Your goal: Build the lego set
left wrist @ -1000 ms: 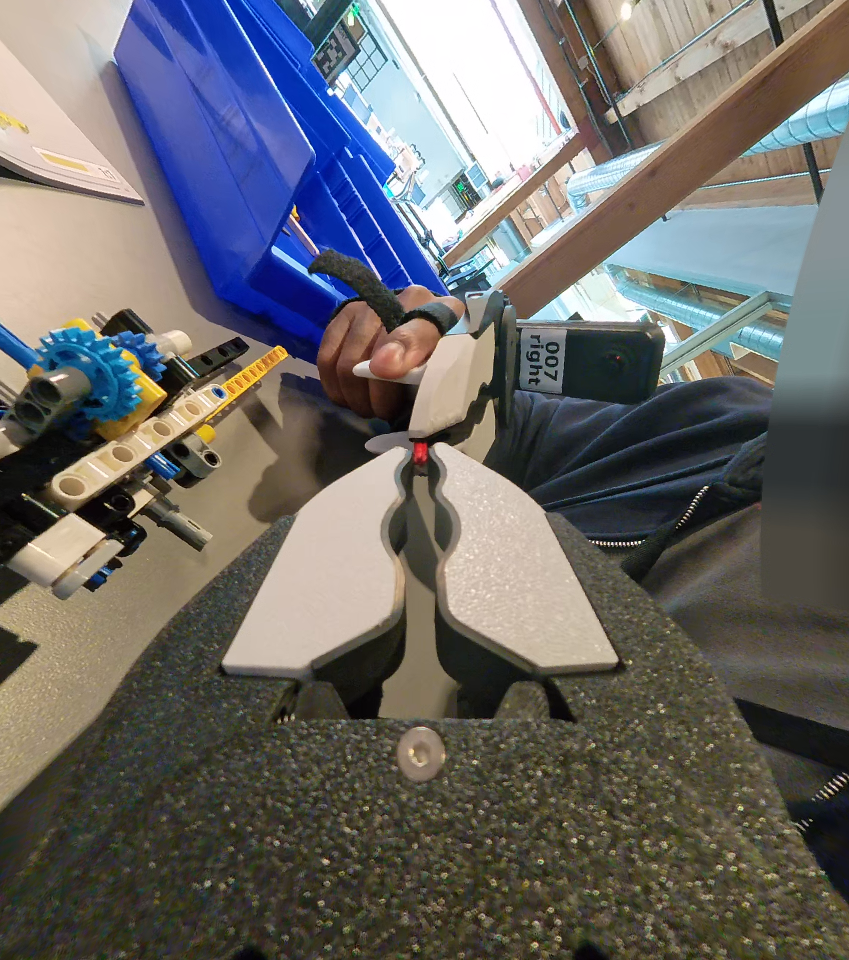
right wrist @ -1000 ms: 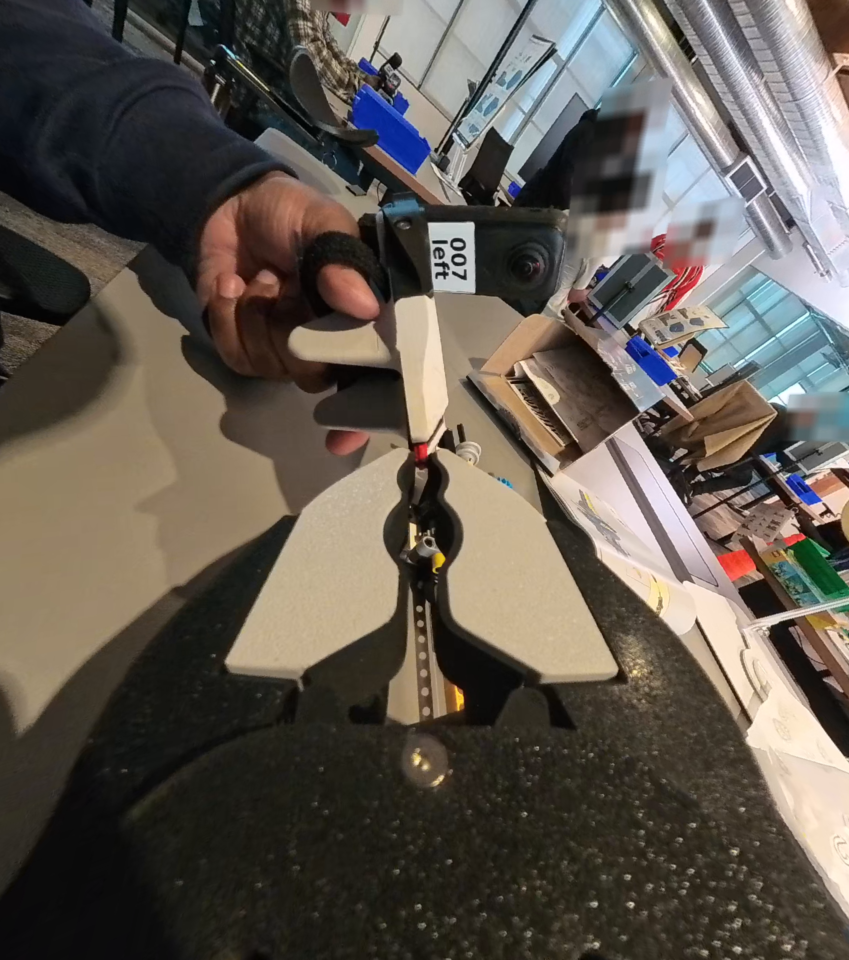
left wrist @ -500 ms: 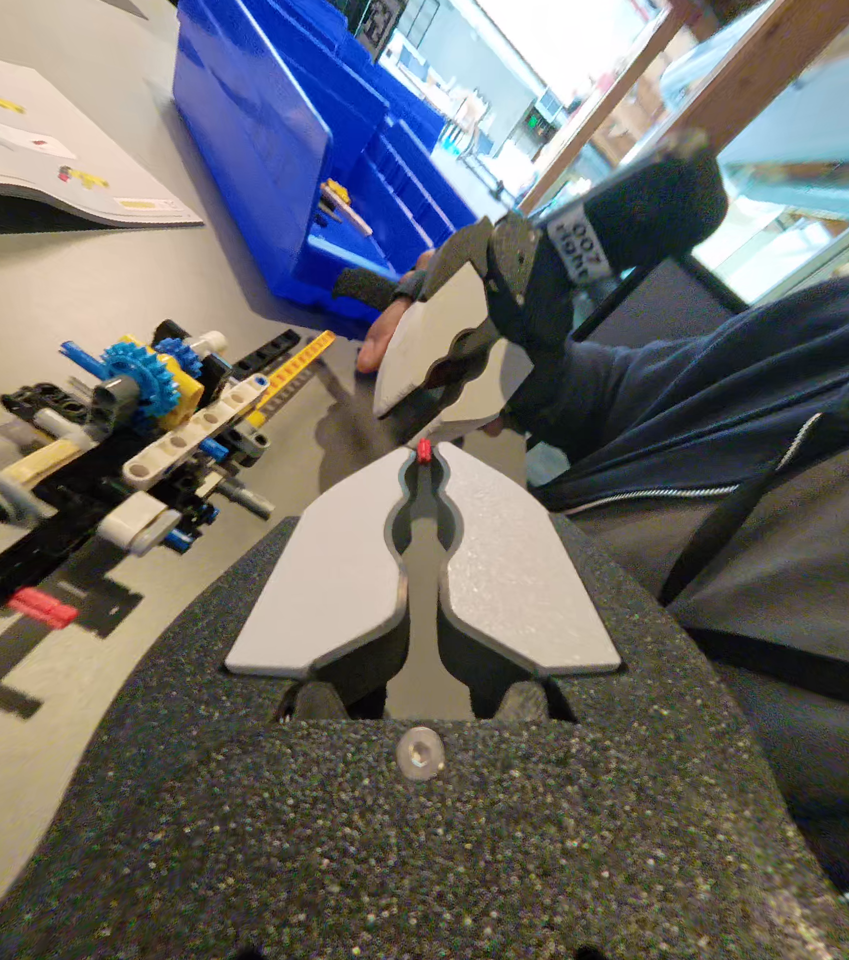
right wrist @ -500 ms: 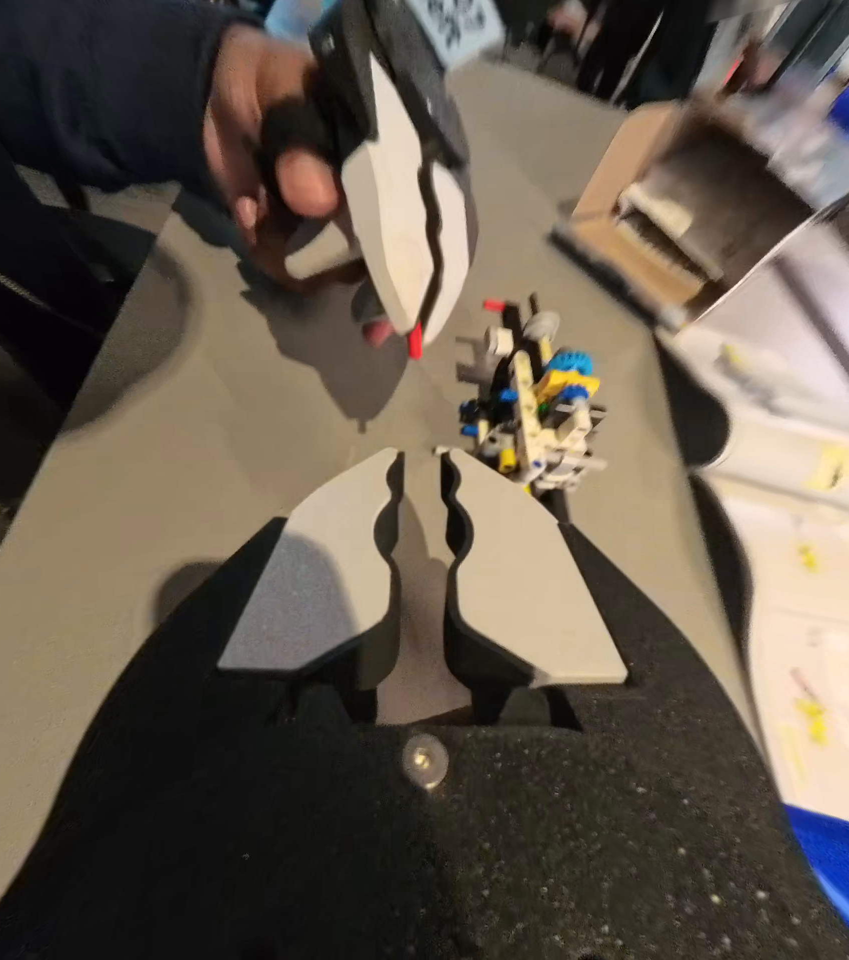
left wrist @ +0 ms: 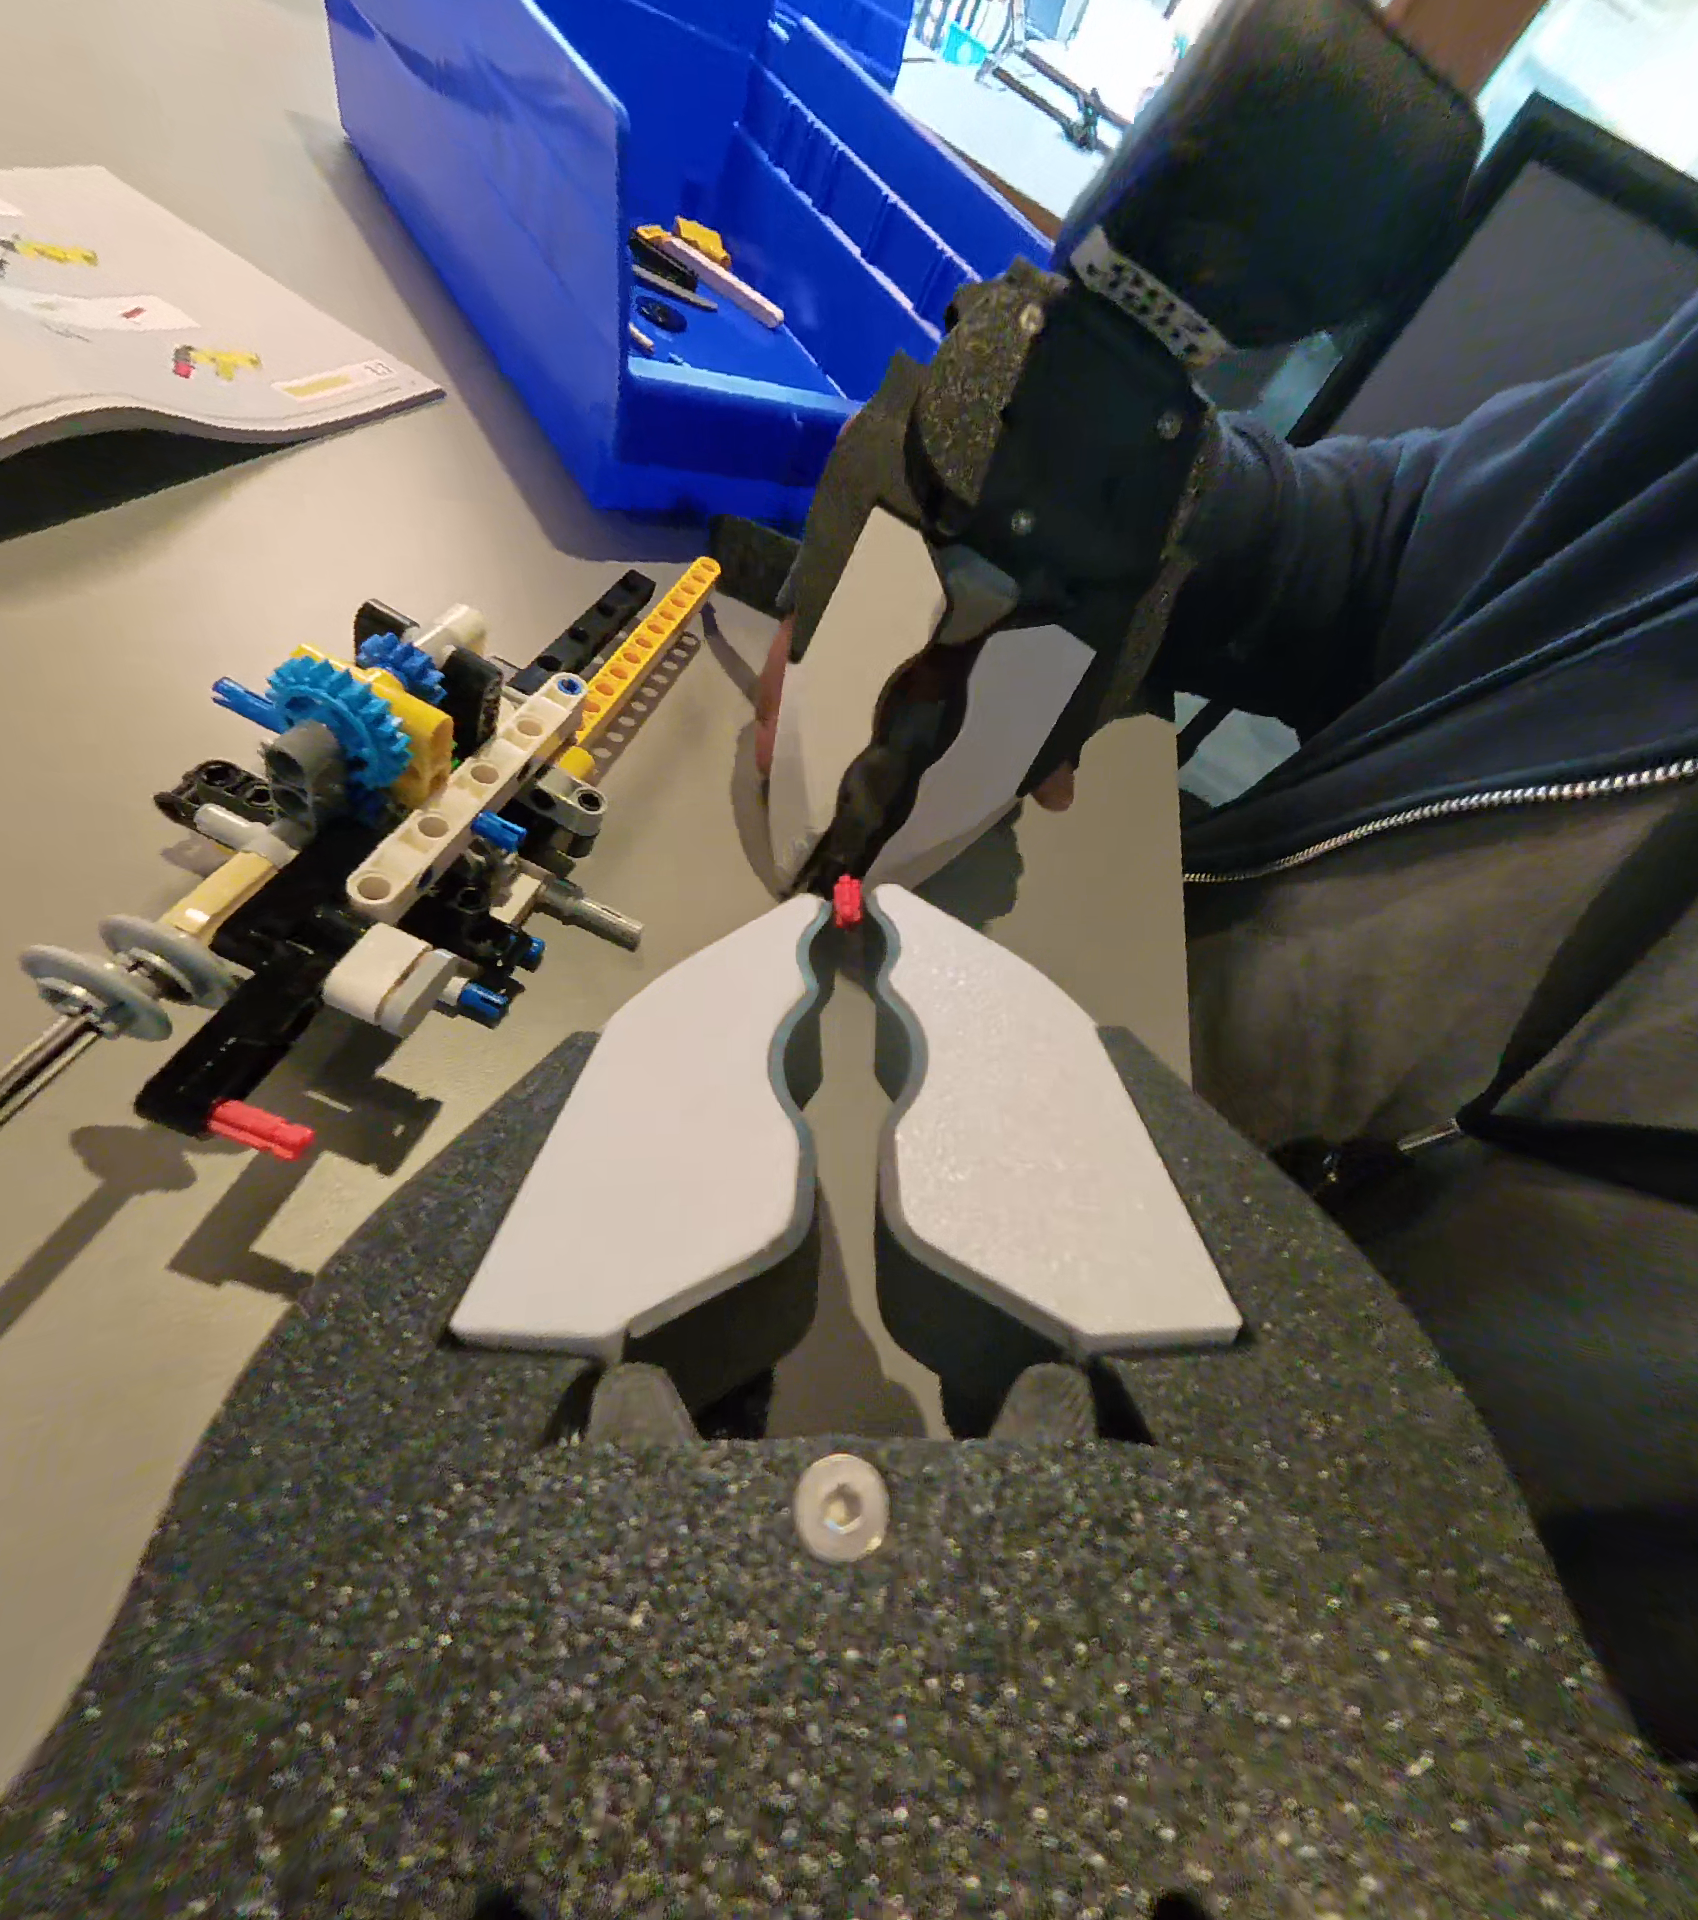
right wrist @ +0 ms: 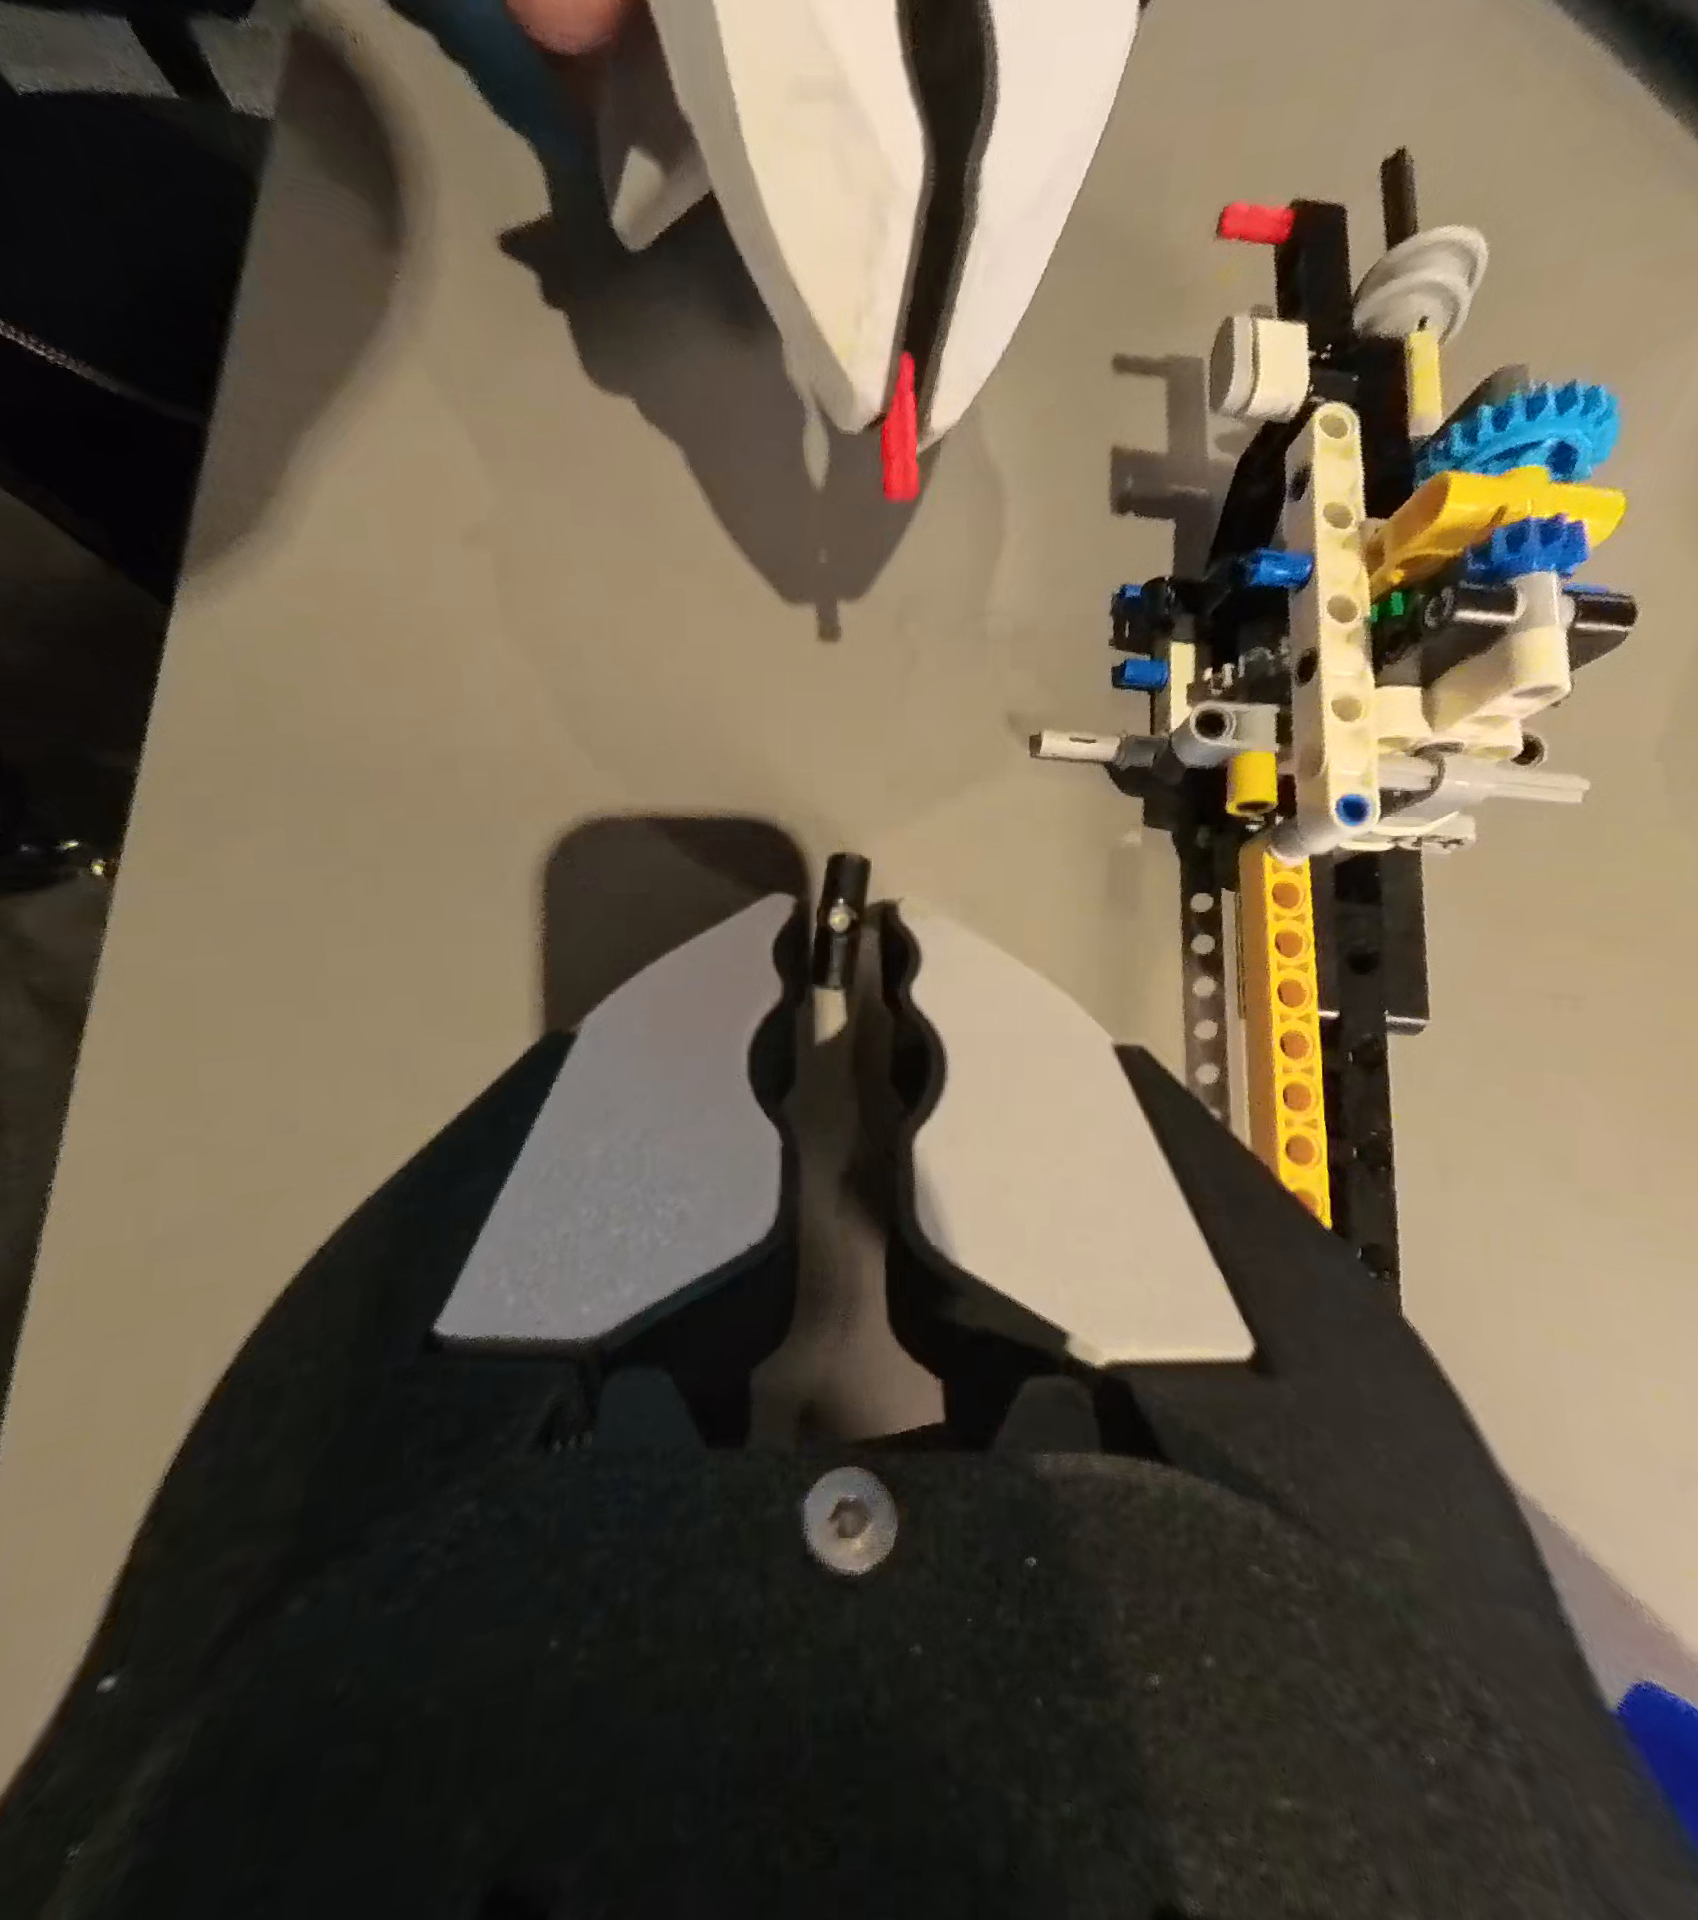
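Note:
My left gripper (left wrist: pixel 847 916) is shut on a small red pin (left wrist: pixel 846 900), which sticks out of its tips. The right wrist view shows that gripper (right wrist: pixel 902 410) above the table with the red pin (right wrist: pixel 899 442) pointing down. My right gripper (right wrist: pixel 850 914) is open and points down at the table. A short black piece with a pale end (right wrist: pixel 837 940) lies between its fingertips, and the right pad stands clear of it. In the left wrist view the right gripper (left wrist: pixel 829 868) has its tips at the table just beyond mine. The partly built lego model (left wrist: pixel 388 831) lies to the left; it also shows in the right wrist view (right wrist: pixel 1344 644).
Blue bins (left wrist: pixel 533 208) holding a few loose parts stand at the back. An open instruction booklet (left wrist: pixel 97 332) lies at the far left. A person's dark jacket (left wrist: pixel 1551 623) fills the right side. A red pin (left wrist: pixel 258 1127) sticks out of the model's near end. The gap from one gripper's tips to the other's is roughly 7 cm.
A second ago both grippers pinched the red pin tip to tip. The right one opened, let go and swung down around the black piece on the table. The left keeps the pin.

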A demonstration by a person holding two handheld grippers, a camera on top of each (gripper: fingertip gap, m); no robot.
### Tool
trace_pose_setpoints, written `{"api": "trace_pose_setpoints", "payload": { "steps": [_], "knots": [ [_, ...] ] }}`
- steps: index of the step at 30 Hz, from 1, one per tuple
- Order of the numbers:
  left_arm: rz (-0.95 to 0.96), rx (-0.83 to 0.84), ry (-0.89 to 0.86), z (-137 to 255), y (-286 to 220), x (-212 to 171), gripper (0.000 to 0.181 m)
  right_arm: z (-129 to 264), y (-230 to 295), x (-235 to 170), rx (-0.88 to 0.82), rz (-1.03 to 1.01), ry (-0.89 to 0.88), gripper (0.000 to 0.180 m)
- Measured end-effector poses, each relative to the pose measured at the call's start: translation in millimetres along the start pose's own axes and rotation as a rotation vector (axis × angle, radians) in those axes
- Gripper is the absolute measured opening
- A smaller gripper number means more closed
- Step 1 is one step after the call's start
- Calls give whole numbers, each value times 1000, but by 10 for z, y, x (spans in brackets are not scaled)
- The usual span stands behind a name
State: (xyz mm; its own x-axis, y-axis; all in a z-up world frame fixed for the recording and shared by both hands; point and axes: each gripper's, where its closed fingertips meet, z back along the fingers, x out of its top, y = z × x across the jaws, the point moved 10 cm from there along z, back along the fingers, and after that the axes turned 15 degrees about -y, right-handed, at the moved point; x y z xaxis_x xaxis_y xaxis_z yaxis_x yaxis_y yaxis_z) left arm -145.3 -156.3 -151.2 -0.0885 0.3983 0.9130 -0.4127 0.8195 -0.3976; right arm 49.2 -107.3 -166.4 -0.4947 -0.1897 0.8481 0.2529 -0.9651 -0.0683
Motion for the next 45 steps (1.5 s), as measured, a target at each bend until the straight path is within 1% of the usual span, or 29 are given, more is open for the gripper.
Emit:
{"api": "trace_pose_setpoints", "payload": {
  "steps": [1, 4, 7, 9, 12, 16, 29, 45],
  "knots": [
    [-21, -2, 3, 3, -2, 2, 4, -11, 3, 5, 3, 5, 0, 8],
    [-80, -12, 17, 3, 4, 12, 4, -32, -11, 10, 29, 25, -17, 7],
    [-161, -40, 33, -13, 6, 30, 4, 17, -39, 43, 19, 80, -155, 7],
    [-210, -58, 35, -32, 7, 44, 4, 80, -76, 82, 13, 70, -278, 7],
    [-266, -85, 34, -71, 3, 56, 4, 166, -143, 115, 11, 46, -413, 7],
    [-331, -100, 11, -109, -23, 71, 4, 218, -208, 122, 44, -20, -486, 7],
    [-311, -101, -78, -102, -26, 103, 4, 234, -213, 132, 115, -37, -522, 7],
    [-320, -118, -71, -152, -60, 90, 4, 210, -205, 135, 149, -39, -489, 7]
  ]
}}
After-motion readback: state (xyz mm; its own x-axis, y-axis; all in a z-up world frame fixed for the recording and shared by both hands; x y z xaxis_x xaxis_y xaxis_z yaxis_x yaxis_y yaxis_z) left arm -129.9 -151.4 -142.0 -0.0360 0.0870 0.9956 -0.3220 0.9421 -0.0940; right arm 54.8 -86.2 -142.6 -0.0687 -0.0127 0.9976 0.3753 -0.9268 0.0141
